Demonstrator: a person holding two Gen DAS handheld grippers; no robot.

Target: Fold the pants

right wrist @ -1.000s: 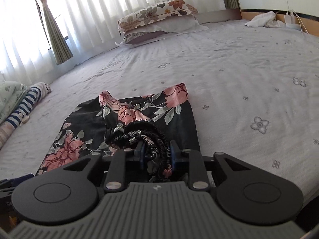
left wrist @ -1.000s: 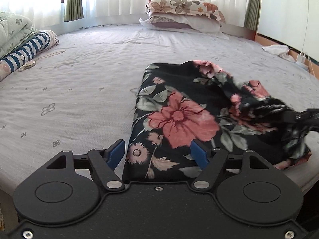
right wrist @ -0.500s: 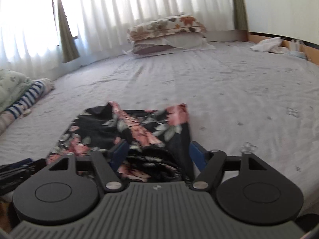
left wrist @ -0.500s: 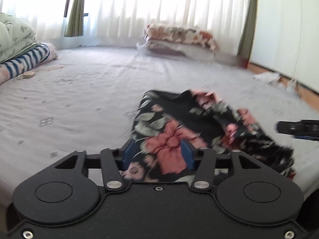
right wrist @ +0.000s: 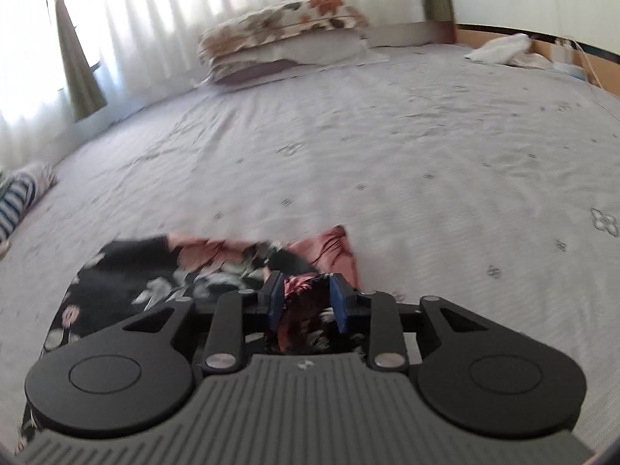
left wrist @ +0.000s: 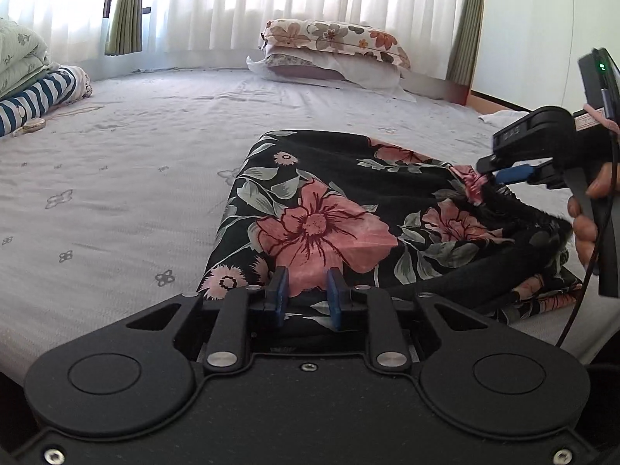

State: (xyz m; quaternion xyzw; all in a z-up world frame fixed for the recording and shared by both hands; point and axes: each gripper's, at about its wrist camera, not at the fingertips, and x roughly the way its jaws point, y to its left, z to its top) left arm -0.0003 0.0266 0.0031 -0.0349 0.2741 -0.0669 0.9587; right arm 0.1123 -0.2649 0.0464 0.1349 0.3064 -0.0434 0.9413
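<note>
The black pants with pink flowers [left wrist: 341, 209] lie folded on the grey bed sheet [left wrist: 116, 178]. My left gripper [left wrist: 307, 290] has closed on the near edge of the pants, with fabric between its blue pads. My right gripper [right wrist: 306, 298] is shut on the bunched waistband end of the pants [right wrist: 302, 310]. In the left wrist view the right gripper [left wrist: 503, 172] holds the right side of the pants a little above the bed. The right wrist view is blurred.
Stacked floral pillows [left wrist: 333, 50] lie at the far end of the bed by the curtains. A striped roll and folded bedding [left wrist: 42, 93] sit at the far left. A white cloth [right wrist: 500, 48] lies at the far right edge.
Both grippers were open half a second ago and have closed on the pants. The right gripper has risen and moved right with its end of the fabric.
</note>
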